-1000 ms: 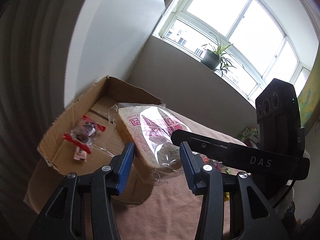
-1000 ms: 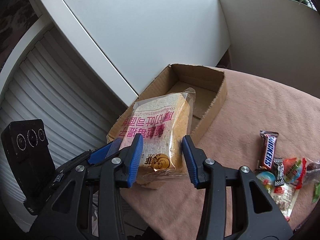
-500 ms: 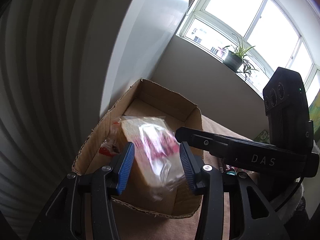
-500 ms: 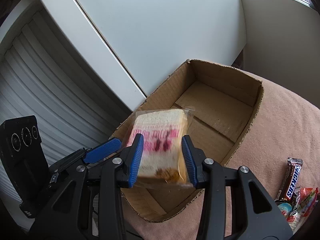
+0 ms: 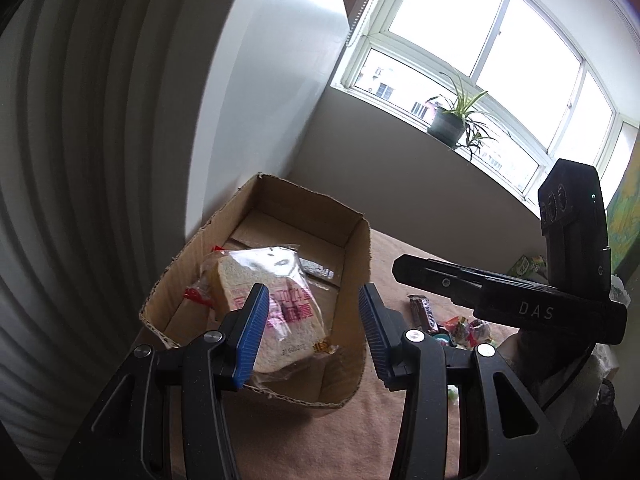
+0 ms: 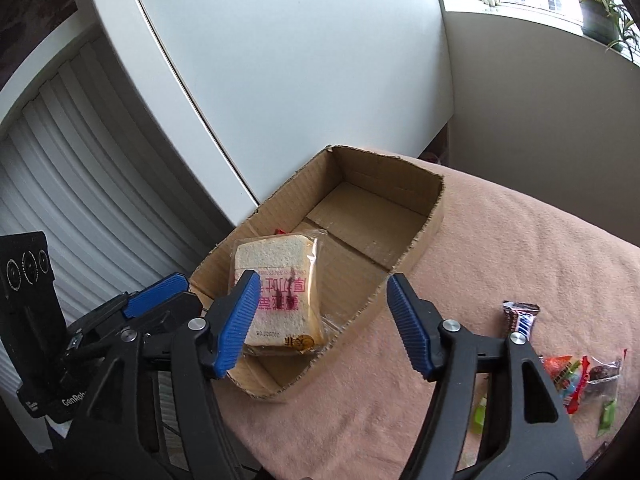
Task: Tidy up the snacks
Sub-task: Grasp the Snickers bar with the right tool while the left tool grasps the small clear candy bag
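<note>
A wrapped slice of bread (image 6: 280,292) with pink print lies in the near end of the open cardboard box (image 6: 420,232). My right gripper (image 6: 322,280) hovers just above it. Its jaws are opening and stand wide, with the pads off the bread. From the left wrist view the bread (image 5: 276,312) leans in the box (image 5: 356,248) beyond my left gripper (image 5: 310,300), which is open and holds nothing. A red-wrapped snack (image 5: 196,294) peeks out beside the bread. The right gripper's black body (image 5: 480,288) reaches in from the right.
A chocolate bar (image 6: 520,320) and a pile of small wrapped sweets (image 6: 576,376) lie on the pink blanket (image 6: 500,240) right of the box. A white panel and a ribbed shutter stand close behind the box. A potted plant (image 5: 448,124) sits on the windowsill.
The bread was gripped by my right gripper and carried over the box; now it rests inside and the right jaws have spread apart. The left gripper stayed open.
</note>
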Demonstrator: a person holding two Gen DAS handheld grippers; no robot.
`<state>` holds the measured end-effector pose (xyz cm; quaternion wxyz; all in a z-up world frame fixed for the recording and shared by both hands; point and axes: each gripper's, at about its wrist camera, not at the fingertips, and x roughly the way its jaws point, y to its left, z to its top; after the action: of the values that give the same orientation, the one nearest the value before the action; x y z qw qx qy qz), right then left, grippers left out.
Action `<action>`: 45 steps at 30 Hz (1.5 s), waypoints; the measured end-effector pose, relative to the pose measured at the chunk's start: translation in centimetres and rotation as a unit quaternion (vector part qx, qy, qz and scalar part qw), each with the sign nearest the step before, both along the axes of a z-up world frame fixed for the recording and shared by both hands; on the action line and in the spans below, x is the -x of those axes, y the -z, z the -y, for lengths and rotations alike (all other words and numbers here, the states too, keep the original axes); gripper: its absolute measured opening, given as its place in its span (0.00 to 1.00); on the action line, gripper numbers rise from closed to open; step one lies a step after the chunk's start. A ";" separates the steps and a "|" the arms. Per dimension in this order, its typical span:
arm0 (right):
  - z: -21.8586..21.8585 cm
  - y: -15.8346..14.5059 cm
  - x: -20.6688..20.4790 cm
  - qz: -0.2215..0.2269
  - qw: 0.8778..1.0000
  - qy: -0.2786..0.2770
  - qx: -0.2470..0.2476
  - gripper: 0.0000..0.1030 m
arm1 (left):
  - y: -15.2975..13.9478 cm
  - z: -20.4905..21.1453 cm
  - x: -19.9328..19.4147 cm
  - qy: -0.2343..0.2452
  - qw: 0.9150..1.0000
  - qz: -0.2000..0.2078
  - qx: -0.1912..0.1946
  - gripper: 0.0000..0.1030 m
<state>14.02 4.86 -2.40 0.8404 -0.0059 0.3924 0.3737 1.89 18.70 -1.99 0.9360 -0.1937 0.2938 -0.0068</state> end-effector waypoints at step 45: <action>27.7 10.8 4.6 -0.114 0.943 0.311 0.038 0.64 | 8.4 19.9 -2.8 0.204 0.970 -0.124 -0.046 0.43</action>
<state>9.40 -22.82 -13.16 0.8637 0.1267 0.4817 0.0766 4.70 -1.23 -10.37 0.8790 -0.0859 0.4407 -0.1604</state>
